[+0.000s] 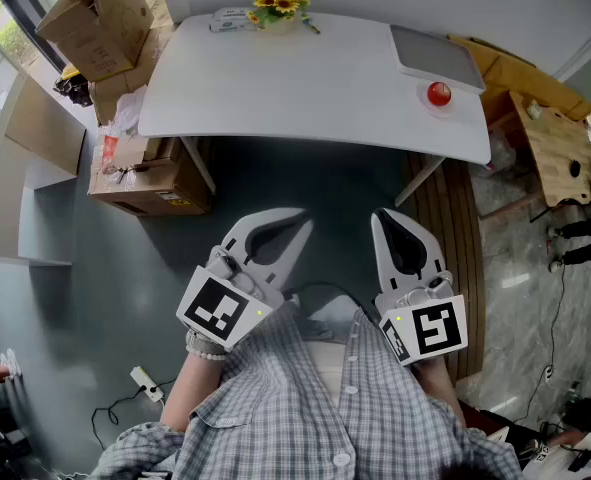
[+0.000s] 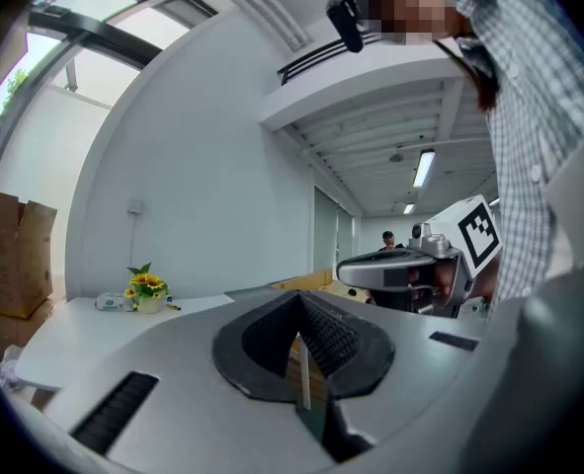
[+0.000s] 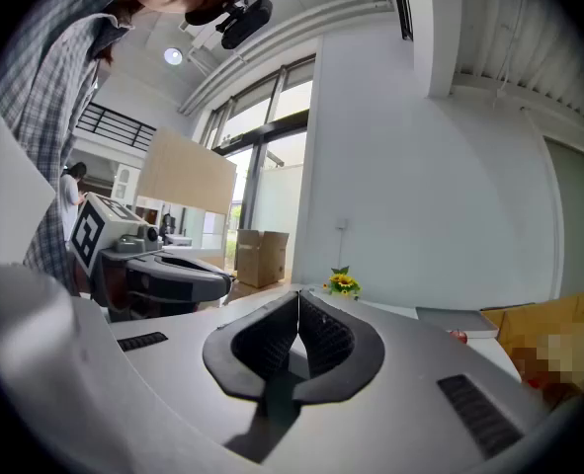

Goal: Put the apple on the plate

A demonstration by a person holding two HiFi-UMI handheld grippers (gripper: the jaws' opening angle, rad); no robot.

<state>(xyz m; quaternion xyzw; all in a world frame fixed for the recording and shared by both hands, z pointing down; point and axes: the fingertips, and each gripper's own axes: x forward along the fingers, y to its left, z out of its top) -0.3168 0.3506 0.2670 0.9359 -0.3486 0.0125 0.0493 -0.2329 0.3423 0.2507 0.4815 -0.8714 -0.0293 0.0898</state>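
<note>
A small red apple (image 1: 438,93) lies on the white table (image 1: 305,78) near its right end, just in front of a flat grey rectangular plate (image 1: 437,56). In the right gripper view the apple (image 3: 457,337) shows as a red speck beside the grey plate (image 3: 459,318). Both grippers are held close to the person's body, well short of the table. My left gripper (image 1: 300,213) (image 2: 298,300) is shut with nothing in it. My right gripper (image 1: 383,215) (image 3: 297,298) is also shut and empty, its pads touching.
A pot of sunflowers (image 1: 278,4) and a small white packet (image 1: 232,18) stand at the table's back edge. Cardboard boxes (image 1: 95,18) are stacked left of the table, one (image 1: 150,180) under its left end. A wooden bench (image 1: 560,148) stands at the right.
</note>
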